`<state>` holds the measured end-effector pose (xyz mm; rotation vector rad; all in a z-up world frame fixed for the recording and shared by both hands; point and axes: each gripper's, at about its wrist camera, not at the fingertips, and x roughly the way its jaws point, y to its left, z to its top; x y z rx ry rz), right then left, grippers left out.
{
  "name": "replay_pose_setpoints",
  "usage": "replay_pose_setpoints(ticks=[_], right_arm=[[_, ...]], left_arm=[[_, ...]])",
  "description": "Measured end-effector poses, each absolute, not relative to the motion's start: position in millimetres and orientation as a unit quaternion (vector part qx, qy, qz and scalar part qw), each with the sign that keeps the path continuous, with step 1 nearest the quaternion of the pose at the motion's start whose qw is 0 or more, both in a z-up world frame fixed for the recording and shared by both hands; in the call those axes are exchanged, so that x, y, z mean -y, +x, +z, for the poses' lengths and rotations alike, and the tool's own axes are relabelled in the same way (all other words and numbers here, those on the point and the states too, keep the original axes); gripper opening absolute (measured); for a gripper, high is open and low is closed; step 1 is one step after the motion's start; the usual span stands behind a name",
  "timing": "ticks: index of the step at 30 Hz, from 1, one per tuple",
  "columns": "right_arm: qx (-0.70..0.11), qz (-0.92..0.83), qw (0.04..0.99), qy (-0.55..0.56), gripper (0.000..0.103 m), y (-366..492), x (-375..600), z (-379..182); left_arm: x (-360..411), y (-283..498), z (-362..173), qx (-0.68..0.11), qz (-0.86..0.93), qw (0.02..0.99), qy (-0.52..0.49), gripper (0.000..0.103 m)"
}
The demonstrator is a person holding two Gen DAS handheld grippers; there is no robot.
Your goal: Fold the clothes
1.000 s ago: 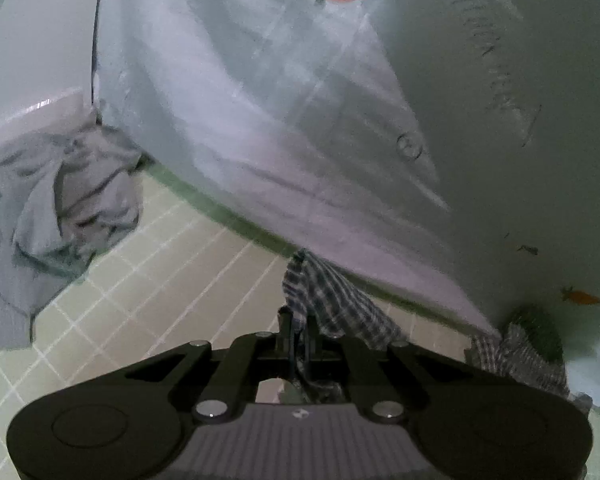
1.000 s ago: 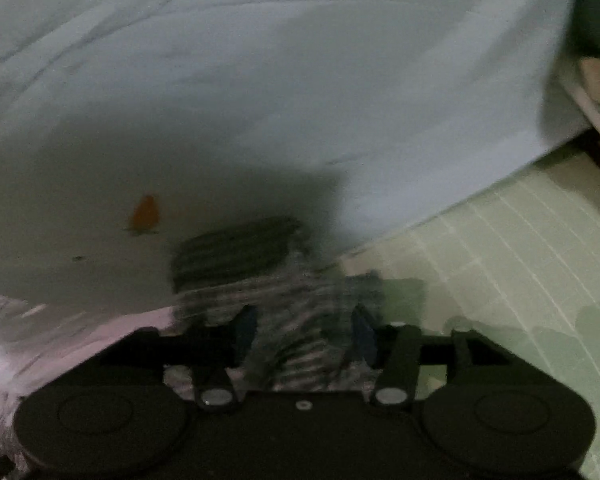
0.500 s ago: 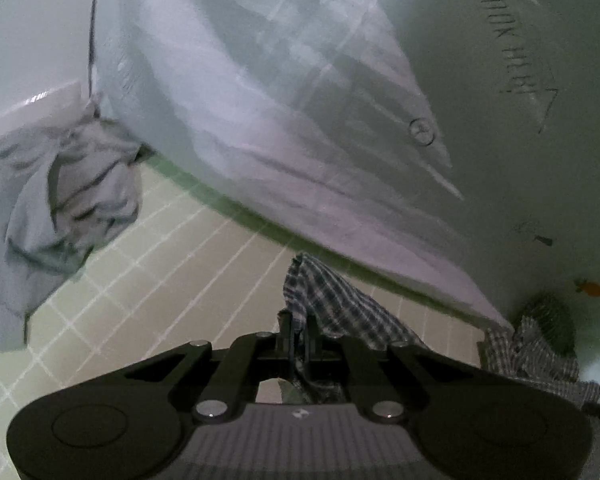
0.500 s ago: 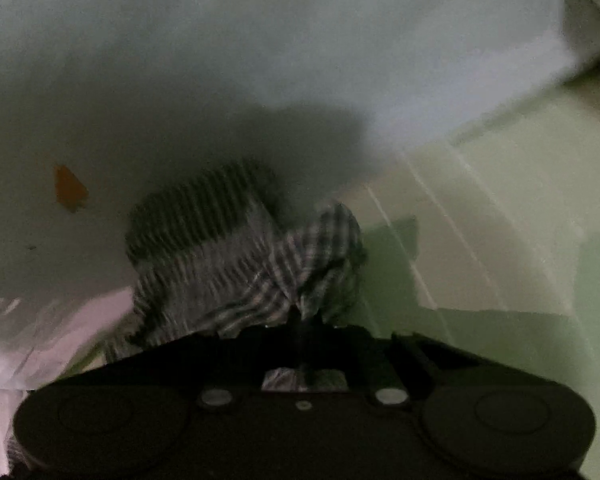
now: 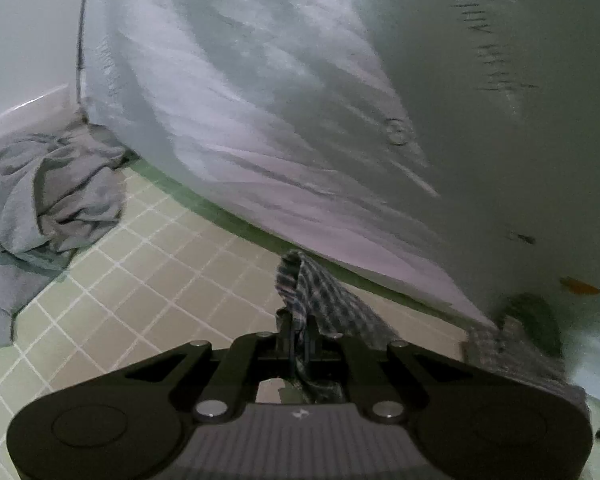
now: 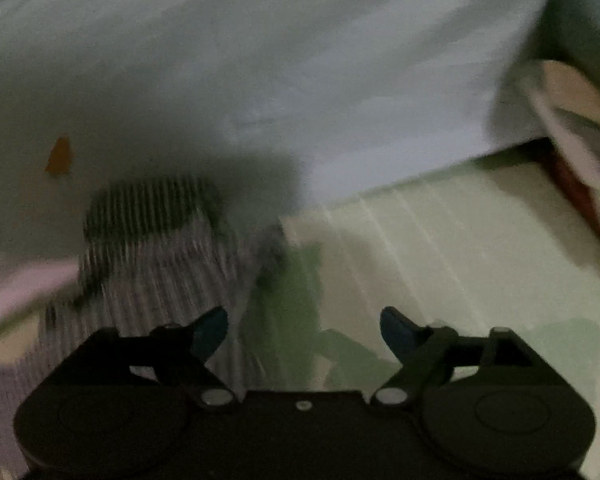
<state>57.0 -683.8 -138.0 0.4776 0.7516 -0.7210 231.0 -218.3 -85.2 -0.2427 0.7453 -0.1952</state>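
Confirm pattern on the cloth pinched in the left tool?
Small dark-and-white check on the cloth in the left tool; sharpest in the left wrist view.

checked garment (image 5: 324,304) on mat (image 5: 148,280) (before quilt (image 5: 284,120))

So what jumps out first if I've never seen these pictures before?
Probably the checked cloth pinched in the shut left gripper over the pale green grid mat. Behind it billows a big light sheet with carrot prints, and a crumpled grey garment lies at the left.
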Motion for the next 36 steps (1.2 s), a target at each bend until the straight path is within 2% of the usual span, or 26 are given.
replay_pose_setpoints(ticks=[5, 12, 21, 27, 29, 30, 31, 33, 35, 36], right_arm=[[-0.375, -0.361, 0.829, 0.205, 0.091, -17, 646, -140], [-0.358, -0.368, 0.827, 0.23, 0.093, -103, 609, -137], [-0.385, -0.345, 0.82, 0.245, 0.093, -172, 567, -150], [-0.412, -0.332, 0.81, 0.252, 0.093, -200, 546, -165], [-0.415, -0.321, 0.814, 0.251, 0.093, -207, 540, -166], [-0.415, -0.317, 0.816, 0.248, 0.093, -208, 537, -166], [-0.415, -0.314, 0.818, 0.244, 0.093, -209, 534, -166], [-0.411, -0.307, 0.824, 0.239, 0.096, -207, 530, -163], [-0.403, -0.299, 0.833, 0.233, 0.1, -201, 525, -158], [-0.397, -0.295, 0.838, 0.229, 0.101, -197, 523, -155]], left_arm=[[242, 194, -62, -0.345, -0.15, 0.922, -0.093, 0.004], [284, 106, -37, -0.334, -0.247, 0.908, -0.055, 0.004], [326, -5, -64, -0.382, -0.315, 0.869, -0.001, 0.005], [332, -43, -93, -0.431, -0.311, 0.847, 0.024, 0.006], [329, -53, -97, -0.434, -0.309, 0.846, 0.027, 0.021], [328, -58, -98, -0.434, -0.308, 0.846, 0.028, 0.035], [327, -62, -99, -0.435, -0.306, 0.846, 0.029, 0.044], [325, -64, -98, -0.436, -0.303, 0.847, 0.026, 0.047], [319, -68, -95, -0.436, -0.299, 0.848, 0.023, 0.055], [317, -70, -94, -0.432, -0.295, 0.852, 0.023, 0.064]])
